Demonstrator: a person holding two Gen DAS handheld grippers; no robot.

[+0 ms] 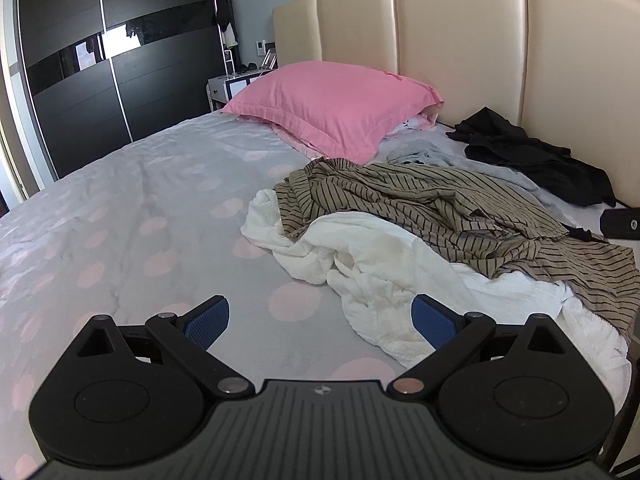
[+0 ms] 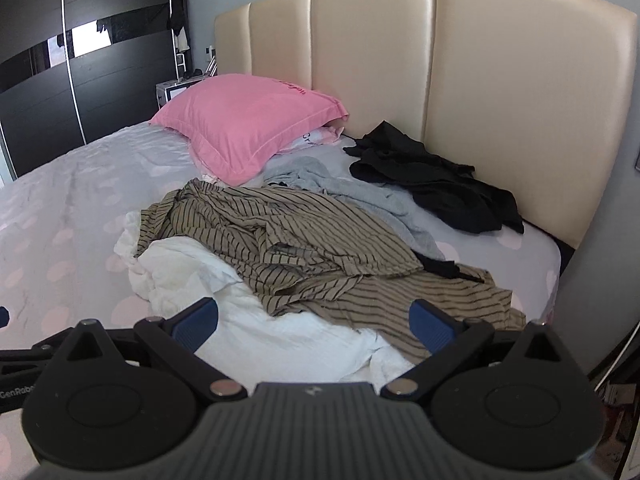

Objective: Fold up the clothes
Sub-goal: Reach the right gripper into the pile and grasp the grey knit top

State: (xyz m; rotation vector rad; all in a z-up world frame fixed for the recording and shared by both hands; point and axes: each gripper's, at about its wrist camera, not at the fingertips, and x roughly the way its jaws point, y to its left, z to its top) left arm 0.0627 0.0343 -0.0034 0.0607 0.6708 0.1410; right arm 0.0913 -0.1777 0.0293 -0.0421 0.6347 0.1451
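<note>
A heap of clothes lies on the bed. A tan striped garment [image 1: 440, 204] [image 2: 288, 240] is crumpled over a white garment [image 1: 372, 268] [image 2: 280, 344]. Behind them lie a grey garment [image 1: 452, 160] [image 2: 360, 196] and a black garment [image 1: 532, 156] [image 2: 436, 180] near the headboard. My left gripper [image 1: 320, 320] is open and empty, above the sheet just left of the white garment. My right gripper [image 2: 314, 326] is open and empty, above the near edge of the white and striped garments.
A pink pillow [image 1: 336, 104] [image 2: 248, 120] lies at the head of the bed. A cream padded headboard [image 1: 480, 48] [image 2: 400, 60] stands behind. A dark sliding wardrobe [image 1: 80, 72] and a bedside table [image 1: 228, 84] are at the left. The grey dotted sheet [image 1: 140, 216] spreads left.
</note>
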